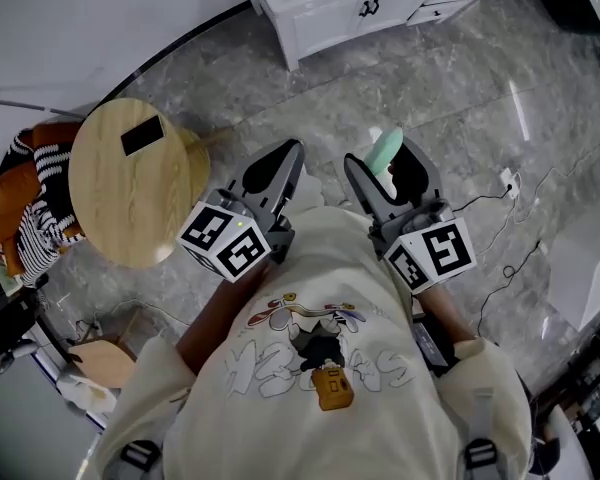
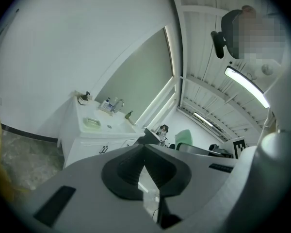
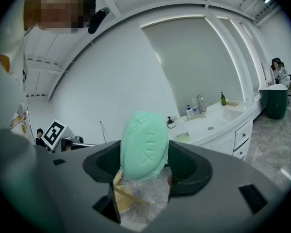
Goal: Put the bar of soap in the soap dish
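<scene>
Right hand-held gripper (image 3: 144,169) clamps soap bar (image 3: 144,145), well apart from soap dish (image 2: 91,123).

A flat black rectangle (image 1: 142,135) lies on the round wooden table (image 1: 130,213).

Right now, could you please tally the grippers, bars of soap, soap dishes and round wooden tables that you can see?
grippers: 2 (left gripper, right gripper)
bar of soap: 1
soap dish: 1
round wooden table: 1
Total: 5
</scene>
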Action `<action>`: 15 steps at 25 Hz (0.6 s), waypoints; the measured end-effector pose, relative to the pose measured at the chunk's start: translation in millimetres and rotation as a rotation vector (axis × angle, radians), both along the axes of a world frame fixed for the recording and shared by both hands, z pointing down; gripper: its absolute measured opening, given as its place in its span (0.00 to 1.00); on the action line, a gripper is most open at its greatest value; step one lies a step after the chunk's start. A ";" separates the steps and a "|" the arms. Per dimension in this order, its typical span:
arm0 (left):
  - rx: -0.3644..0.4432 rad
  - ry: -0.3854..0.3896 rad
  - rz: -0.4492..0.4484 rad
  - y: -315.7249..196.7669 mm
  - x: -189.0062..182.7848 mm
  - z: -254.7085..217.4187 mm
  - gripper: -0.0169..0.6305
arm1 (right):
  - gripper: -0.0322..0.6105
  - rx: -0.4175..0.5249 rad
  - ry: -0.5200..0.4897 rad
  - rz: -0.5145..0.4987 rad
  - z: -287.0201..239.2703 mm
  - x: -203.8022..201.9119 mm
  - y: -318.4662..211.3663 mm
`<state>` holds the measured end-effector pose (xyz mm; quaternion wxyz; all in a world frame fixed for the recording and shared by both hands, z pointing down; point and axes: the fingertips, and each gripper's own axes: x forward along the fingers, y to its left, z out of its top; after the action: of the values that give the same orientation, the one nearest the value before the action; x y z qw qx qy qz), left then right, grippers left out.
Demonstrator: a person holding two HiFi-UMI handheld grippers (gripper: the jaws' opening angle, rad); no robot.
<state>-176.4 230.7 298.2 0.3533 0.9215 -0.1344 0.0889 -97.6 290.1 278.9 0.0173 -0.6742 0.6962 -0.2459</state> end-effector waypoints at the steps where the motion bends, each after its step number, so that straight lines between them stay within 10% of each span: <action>1: 0.002 0.004 -0.003 -13.9 -1.2 0.5 0.04 | 0.50 -0.002 0.003 -0.002 1.0 -1.3 -12.6; 15: -0.044 0.039 -0.023 -103.5 -24.1 8.4 0.04 | 0.50 -0.074 0.009 -0.014 9.2 -19.2 -102.4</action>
<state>-200.5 127.1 306.5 0.3772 0.9135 -0.1358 0.0697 -116.8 187.8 288.2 -0.0126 -0.6705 0.6916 -0.2683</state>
